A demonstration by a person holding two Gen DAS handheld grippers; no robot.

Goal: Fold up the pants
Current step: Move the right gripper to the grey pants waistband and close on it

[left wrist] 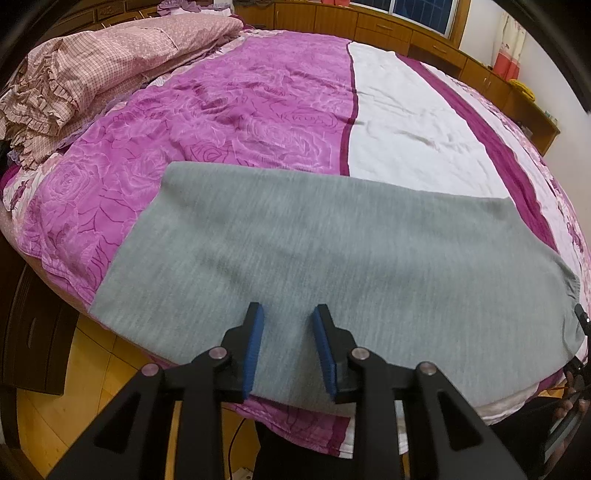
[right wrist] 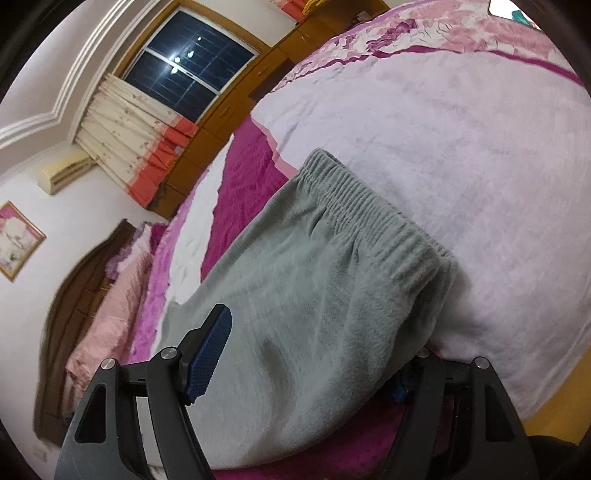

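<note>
Pants spread flat on bed, across lower middle of left wrist frame, near edge. Quilt piled at upper left. Cabinets behind bed along top. In right wrist frame, waistband at centre, lying on bed; window upper left, curtain below it.

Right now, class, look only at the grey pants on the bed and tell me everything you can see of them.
The grey pants look like soft, fleecy knit with a gathered elastic waistband. They lie flat on the bed's purple-and-white cover, near its front edge, waistband to the right. The left gripper is open above the near edge, touching nothing visibly. The right gripper is open, straddling the waist end, one finger under the cloth.
</note>
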